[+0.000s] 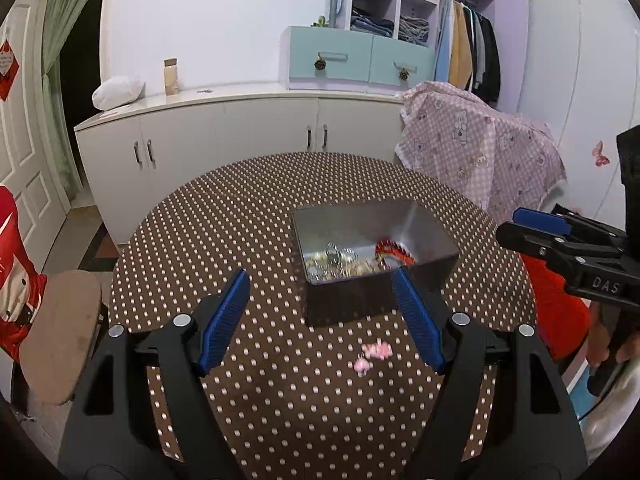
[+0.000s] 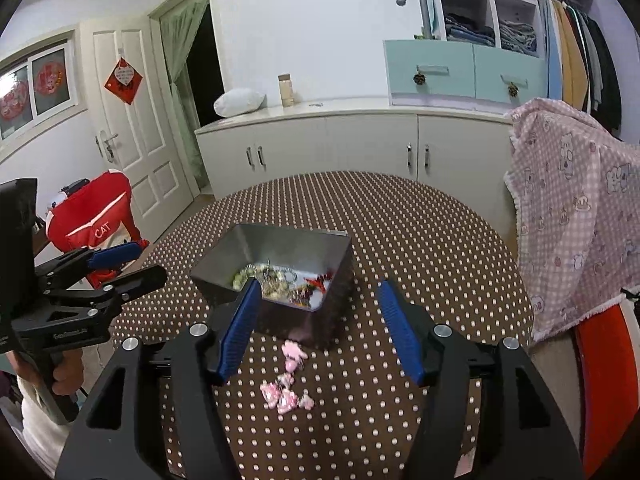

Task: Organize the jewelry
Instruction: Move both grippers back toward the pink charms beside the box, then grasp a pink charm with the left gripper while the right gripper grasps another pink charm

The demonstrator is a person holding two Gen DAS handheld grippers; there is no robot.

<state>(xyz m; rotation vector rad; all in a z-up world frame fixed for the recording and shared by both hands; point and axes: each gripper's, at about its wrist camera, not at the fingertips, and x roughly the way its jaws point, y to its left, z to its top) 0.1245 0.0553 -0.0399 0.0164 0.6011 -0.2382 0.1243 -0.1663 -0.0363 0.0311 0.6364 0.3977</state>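
an open metal tin (image 1: 374, 240) sits near the middle of a round table (image 1: 240, 216) covered in brown polka-dot cloth. inside it lies a tangle of jewelry: silvery and gold-toned chains (image 2: 272, 280) with a red piece (image 1: 394, 254) against one wall. a pink beaded piece (image 2: 286, 390) lies on the cloth just in front of the tin, outside it. the left gripper (image 1: 320, 316) hovers over the table with its blue pads spread wide, nothing between them. the right gripper (image 2: 314, 328) also holds nothing, parted above the pink piece.
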